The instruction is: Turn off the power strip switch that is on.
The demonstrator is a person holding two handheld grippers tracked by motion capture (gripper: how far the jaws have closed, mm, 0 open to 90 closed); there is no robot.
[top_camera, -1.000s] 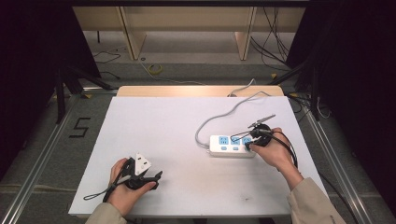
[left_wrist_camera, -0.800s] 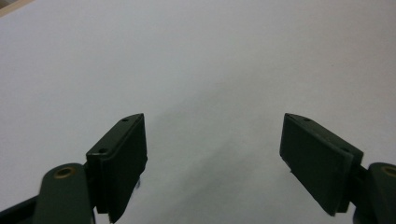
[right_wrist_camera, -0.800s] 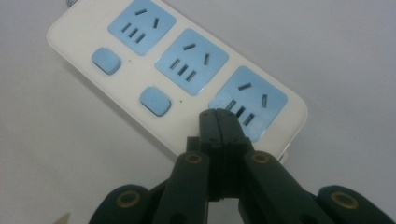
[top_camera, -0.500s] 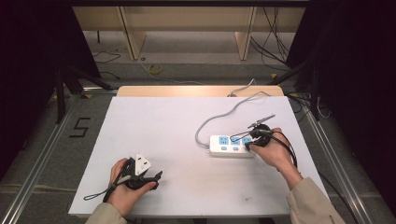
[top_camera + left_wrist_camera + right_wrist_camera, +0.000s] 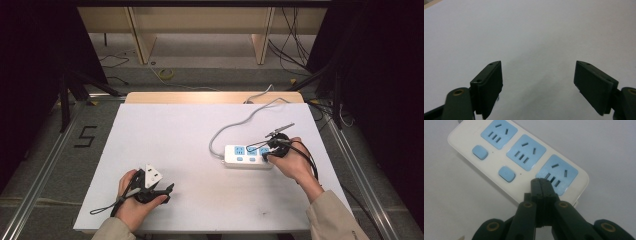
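A white power strip with three blue sockets and blue buttons lies flat on the white table, right of centre. Its grey cord runs off to the far edge. My right gripper is shut with nothing between the jaws. In the right gripper view its tips sit over the strip beside the socket nearest the strip's end, and hide the spot under them. My left gripper rests near the front left edge, jaws open over bare tabletop.
The strip's cord loops over the back right of the table. A wooden shelf frame stands behind the table, with loose cables on the floor. A "5" mark is on the floor at left.
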